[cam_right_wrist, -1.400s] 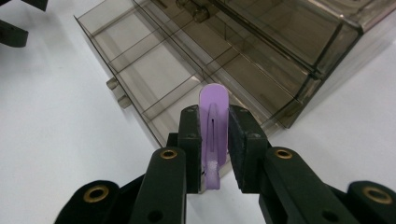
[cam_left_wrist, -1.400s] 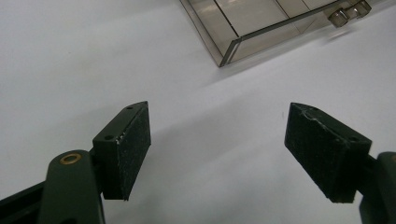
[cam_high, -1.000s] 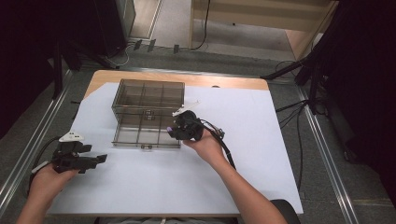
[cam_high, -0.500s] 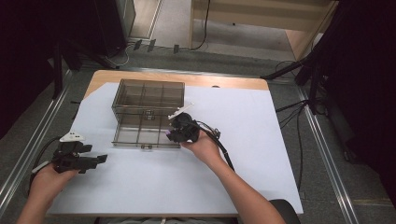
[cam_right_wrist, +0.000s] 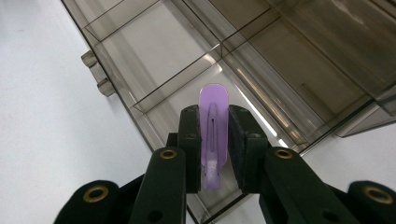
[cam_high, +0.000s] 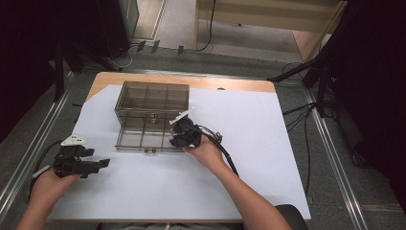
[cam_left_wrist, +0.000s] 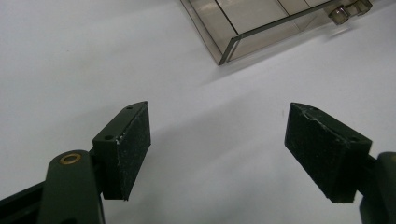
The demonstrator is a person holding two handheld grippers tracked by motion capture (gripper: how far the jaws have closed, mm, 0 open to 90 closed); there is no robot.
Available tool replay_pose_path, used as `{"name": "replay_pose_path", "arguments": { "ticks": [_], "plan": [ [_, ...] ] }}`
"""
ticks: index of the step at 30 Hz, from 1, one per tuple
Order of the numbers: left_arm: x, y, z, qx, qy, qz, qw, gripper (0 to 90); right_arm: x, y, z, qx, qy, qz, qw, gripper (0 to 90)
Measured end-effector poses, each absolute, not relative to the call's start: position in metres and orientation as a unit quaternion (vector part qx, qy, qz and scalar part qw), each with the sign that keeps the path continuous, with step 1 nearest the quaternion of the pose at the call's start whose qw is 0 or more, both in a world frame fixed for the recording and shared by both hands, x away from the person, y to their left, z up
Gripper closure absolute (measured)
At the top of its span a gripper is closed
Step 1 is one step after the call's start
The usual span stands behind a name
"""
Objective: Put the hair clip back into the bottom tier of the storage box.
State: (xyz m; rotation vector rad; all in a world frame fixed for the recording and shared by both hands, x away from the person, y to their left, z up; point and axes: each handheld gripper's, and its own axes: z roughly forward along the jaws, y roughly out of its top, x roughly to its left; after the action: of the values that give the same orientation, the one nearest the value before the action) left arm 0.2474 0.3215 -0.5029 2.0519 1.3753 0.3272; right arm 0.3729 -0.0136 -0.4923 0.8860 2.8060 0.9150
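Fingers, right: right gripper (cam_right_wrist: 214, 140) pinches a purple hair clip (cam_right_wrist: 213, 133) upright between its fingers (cam_right_wrist: 189, 140); rounded tip sticks out past them.
Fingers, left: left gripper (cam_left_wrist: 217, 154) spread wide, nothing between, bare white sheet (cam_left_wrist: 70, 56) under it.
Clip position: above the near row of the open smoky-clear compartment box (cam_high: 151, 117), at about 4 o'clock of the box in the high view; not yet inside a cell.
Change since a second ago: right gripper (cam_high: 184, 134) has edged toward 8 o'clock, now over the box's near right corner. Left gripper (cam_high: 79, 162) unchanged.
Reading: probably lining up to drop the clip into a near cell; release not begun.
Edges: dividers (cam_right_wrist: 187, 79) run on both sides of the clip tip; front wall with latch (cam_right_wrist: 95, 72) lies at 9 o'clock in the right gripper view. Raised lid stands at 12 o'clock of the box.
Open room: surface (cam_high: 258, 143) free at 3 o'clock of the right hand; wide gap between the two grippers.
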Motion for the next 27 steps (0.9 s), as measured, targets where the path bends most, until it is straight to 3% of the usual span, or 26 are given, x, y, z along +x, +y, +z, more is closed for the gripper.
{"name": "replay_pose_path", "arguments": {
  "ticks": [27],
  "plan": [
    [0.2474,0.3205,-0.5029,0.781,0.522,0.124,0.32,23.3,0.3727,-0.0116,-0.4995,0.293,0.909,0.293,0.031,76.3]
  ]
}}
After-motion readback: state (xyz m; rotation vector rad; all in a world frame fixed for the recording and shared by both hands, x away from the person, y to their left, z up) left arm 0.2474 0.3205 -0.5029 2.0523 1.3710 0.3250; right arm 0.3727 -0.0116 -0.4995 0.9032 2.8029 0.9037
